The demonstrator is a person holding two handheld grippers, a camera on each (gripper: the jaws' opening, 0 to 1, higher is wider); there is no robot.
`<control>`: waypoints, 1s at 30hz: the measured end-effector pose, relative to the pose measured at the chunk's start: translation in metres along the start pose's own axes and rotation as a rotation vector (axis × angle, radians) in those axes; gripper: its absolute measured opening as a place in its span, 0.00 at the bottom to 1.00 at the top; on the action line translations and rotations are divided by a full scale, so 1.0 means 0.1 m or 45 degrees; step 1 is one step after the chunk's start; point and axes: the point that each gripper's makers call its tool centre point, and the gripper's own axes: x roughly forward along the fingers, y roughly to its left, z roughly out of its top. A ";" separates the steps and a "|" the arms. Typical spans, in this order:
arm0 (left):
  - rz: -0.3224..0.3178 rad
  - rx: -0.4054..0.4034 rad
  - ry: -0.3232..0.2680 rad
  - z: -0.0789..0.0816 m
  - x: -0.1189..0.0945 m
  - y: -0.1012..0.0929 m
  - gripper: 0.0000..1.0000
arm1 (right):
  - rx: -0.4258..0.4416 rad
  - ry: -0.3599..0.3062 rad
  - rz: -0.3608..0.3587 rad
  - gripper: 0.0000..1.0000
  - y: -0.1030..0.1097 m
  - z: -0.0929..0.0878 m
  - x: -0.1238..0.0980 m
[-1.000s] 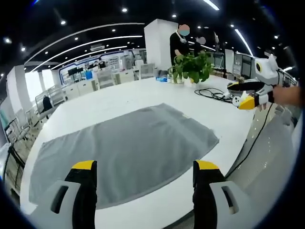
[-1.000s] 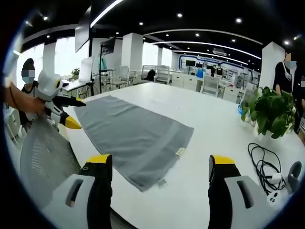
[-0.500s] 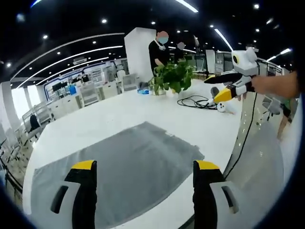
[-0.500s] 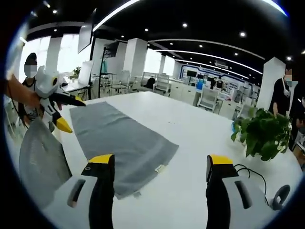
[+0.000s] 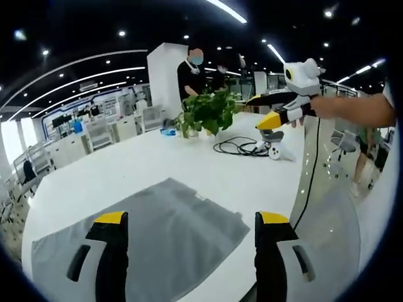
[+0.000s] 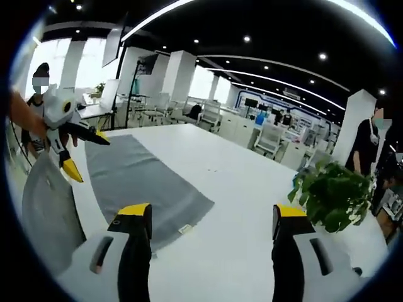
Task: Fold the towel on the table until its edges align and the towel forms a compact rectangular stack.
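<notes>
Two yellow-tipped grippers hover above the white table (image 5: 126,170) with jaws spread wide, gripping nothing: the left gripper (image 5: 189,220) and the right gripper (image 6: 204,214). One flat grey rectangular towel (image 5: 145,233) lies spread at 7 o'clock in the left gripper view, at 9 o'clock in the right gripper view. One leafy green potted plant (image 5: 204,112) stands at 12 o'clock, black coiled cable (image 5: 239,148) beside it.

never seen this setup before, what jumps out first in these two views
A large grey towel lies spread flat and unfolded on a broad white table. Beyond it a leafy potted plant stands on the table beside a coiled black cable. Both grippers hang open above the table, the right gripper high in the left gripper view, the left gripper beside the towel's end.
</notes>
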 end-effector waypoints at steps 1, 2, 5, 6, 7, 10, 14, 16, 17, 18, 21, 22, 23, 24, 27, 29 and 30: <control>-0.003 0.016 0.000 0.00 0.02 0.00 0.84 | 0.000 0.002 0.000 0.78 -0.02 0.01 0.00; -0.005 0.021 -0.001 0.01 0.03 -0.01 0.84 | -0.001 0.002 -0.003 0.78 -0.04 0.02 0.00; -0.018 -0.004 0.002 0.00 0.09 -0.04 0.84 | -0.011 0.004 -0.007 0.77 -0.12 0.04 0.03; -0.019 0.007 0.010 0.00 0.11 -0.04 0.84 | -0.010 0.009 -0.007 0.77 -0.14 0.04 0.04; -0.022 0.009 0.012 -0.01 0.13 -0.05 0.83 | -0.007 0.013 -0.006 0.77 -0.16 0.04 0.06; -0.044 -0.008 0.020 -0.01 0.17 -0.10 0.82 | -0.010 0.026 0.004 0.75 -0.18 0.03 0.12; -0.068 0.011 0.037 -0.02 0.22 -0.17 0.80 | -0.017 0.053 0.026 0.73 -0.16 0.00 0.21; -0.076 0.008 0.043 -0.03 0.24 -0.20 0.79 | -0.015 0.068 0.037 0.72 -0.15 -0.03 0.27; -0.080 0.006 0.048 -0.05 0.25 -0.21 0.78 | -0.012 0.073 0.044 0.72 -0.15 -0.04 0.29; -0.082 0.008 0.053 -0.05 0.26 -0.22 0.77 | -0.004 0.080 0.053 0.71 -0.14 -0.05 0.31; -0.092 0.026 0.075 -0.10 0.29 -0.26 0.75 | 0.020 0.096 0.073 0.68 -0.14 -0.09 0.38; -0.096 0.026 0.081 -0.11 0.30 -0.27 0.75 | 0.017 0.098 0.078 0.67 -0.13 -0.09 0.40; -0.105 0.022 0.086 -0.11 0.32 -0.30 0.75 | 0.013 0.100 0.081 0.66 -0.13 -0.10 0.43; -0.109 0.024 0.090 -0.12 0.33 -0.31 0.74 | 0.013 0.108 0.087 0.66 -0.14 -0.11 0.46; -0.125 0.024 0.102 -0.13 0.37 -0.34 0.72 | 0.019 0.125 0.100 0.64 -0.15 -0.15 0.57; -0.139 0.015 0.109 -0.13 0.39 -0.37 0.70 | 0.037 0.136 0.113 0.62 -0.18 -0.19 0.64; -0.144 0.012 0.113 -0.14 0.40 -0.38 0.68 | 0.053 0.145 0.129 0.61 -0.20 -0.23 0.70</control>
